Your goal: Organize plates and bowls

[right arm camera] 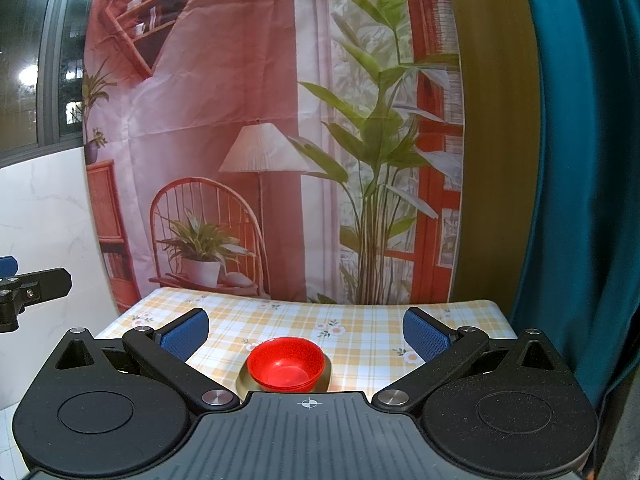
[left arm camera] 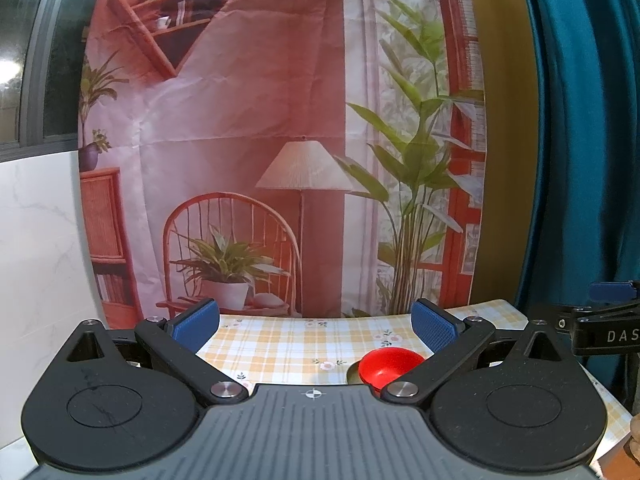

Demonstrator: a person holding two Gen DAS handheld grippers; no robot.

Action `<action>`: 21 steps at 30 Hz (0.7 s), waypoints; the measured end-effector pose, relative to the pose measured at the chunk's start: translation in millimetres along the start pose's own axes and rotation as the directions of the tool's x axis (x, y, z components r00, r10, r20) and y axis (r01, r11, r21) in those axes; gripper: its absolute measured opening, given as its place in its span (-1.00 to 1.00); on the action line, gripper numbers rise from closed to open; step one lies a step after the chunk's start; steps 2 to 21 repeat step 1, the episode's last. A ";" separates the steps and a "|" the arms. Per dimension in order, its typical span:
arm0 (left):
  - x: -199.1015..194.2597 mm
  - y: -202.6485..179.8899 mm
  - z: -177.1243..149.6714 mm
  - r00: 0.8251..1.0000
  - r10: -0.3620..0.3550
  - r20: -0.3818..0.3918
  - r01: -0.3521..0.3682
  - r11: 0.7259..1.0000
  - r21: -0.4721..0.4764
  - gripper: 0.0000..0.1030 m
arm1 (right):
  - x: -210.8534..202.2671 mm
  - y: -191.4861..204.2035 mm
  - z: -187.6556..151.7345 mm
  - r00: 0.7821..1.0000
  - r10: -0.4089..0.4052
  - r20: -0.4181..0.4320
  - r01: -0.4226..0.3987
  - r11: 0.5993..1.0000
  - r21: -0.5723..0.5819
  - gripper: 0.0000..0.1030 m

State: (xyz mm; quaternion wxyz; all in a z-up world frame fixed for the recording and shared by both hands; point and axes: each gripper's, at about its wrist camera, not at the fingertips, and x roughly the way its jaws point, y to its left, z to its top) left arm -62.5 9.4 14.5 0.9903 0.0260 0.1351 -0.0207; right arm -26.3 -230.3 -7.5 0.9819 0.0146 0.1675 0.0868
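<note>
Both grippers are up off the table, wide open, nothing held.

Left gripper point(left arm camera: 315, 326): I see the blue pads point(left arm camera: 196, 323) spread far apart, empty gap between them, only tablecloth point(left arm camera: 280, 344) behind. It sits left of the dishes; the red bowl point(left arm camera: 390, 365) shows low right in its view, near the right finger and partly hidden by the linkage.

Right gripper point(right arm camera: 305, 330): same story, jaws spread wide, blue pads point(right arm camera: 426, 336) clear of everything. The red bowl point(right arm camera: 286, 363) is centred between the fingers in this view, but lower and nearer the camera than the tips, not touching either one.

The bowl stands upright, open side up, and sits on a dull olive-grey plate point(right arm camera: 326, 372). Only the plate's rim shows around the bowl on both sides; its near edge is cut off by the gripper body. From the left view I get just a sliver of the plate point(left arm camera: 352, 372) left of the bowl. The bowl's lower edge looks layered, maybe more than one stacked; I can't tell.

Table is covered with a yellow and white check cloth with small flowers. Behind it hangs a printed backdrop point(right arm camera: 260, 120) of a room with a chair, lamp and plants. Teal curtain point(right arm camera: 580, 160) to the right, window point(right arm camera: 36, 60) and white marble wall point(right arm camera: 44, 220) to the left.

Each gripper shows at the edge of the other's view: right one point(left arm camera: 608, 320) at far right, left one point(right arm camera: 28, 284) at far left. Level with each other, well apart.
</note>
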 end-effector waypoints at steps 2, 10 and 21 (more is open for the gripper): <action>0.4 0.3 0.0 1.000 -0.001 0.000 0.001 1.000 -0.001 1.00 | 0.1 0.1 -0.8 1.000 0.000 -0.001 0.000 1.000 0.000 0.99; 0.4 0.3 0.0 1.000 -0.001 0.000 0.001 1.000 -0.001 1.00 | 0.1 0.1 -0.8 1.000 0.000 -0.001 0.000 1.000 0.000 0.99; 0.4 0.3 0.0 1.000 -0.001 0.000 0.001 1.000 -0.001 1.00 | 0.1 0.1 -0.8 1.000 0.000 -0.001 0.000 1.000 0.000 0.99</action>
